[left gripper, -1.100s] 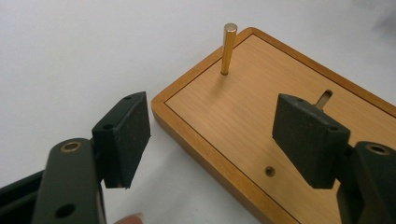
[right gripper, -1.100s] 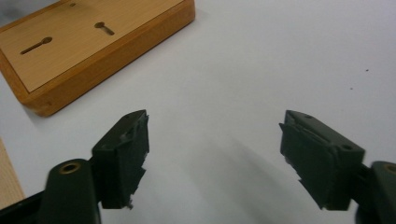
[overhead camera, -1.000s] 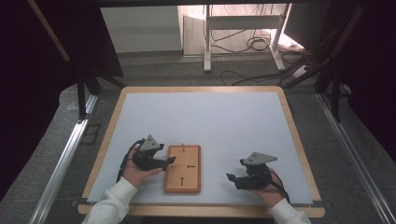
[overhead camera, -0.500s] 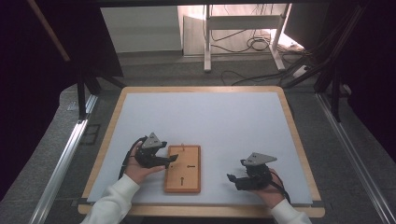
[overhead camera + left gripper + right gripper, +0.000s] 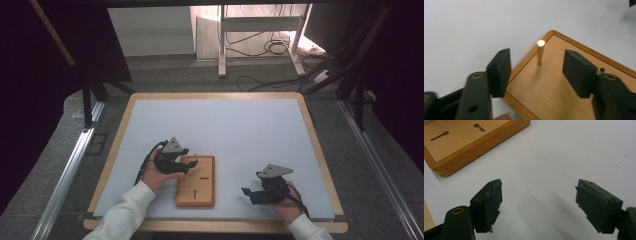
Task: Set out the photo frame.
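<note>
Fingers (image 5: 499, 72) of the left gripper (image 5: 172, 159) are standing released, spread wide over the near-left corner region of a wooden board (image 5: 196, 181), gripping nothing. Between them, farther off, a small brass pin (image 5: 540, 52) is standing upright in the board's surface close to a corner, apart from both pads. Board is lying flat on the white bench (image 5: 240, 130), near the person's edge, with dark keyhole-shaped slots (image 5: 439, 135) in its top. Right gripper (image 5: 267, 187) is resting well apart from the board, to its right, its fingers (image 5: 487, 205) likewise spread and empty above bare white surface. Hands are holding each gripper; white sleeves are entering from below.
</note>
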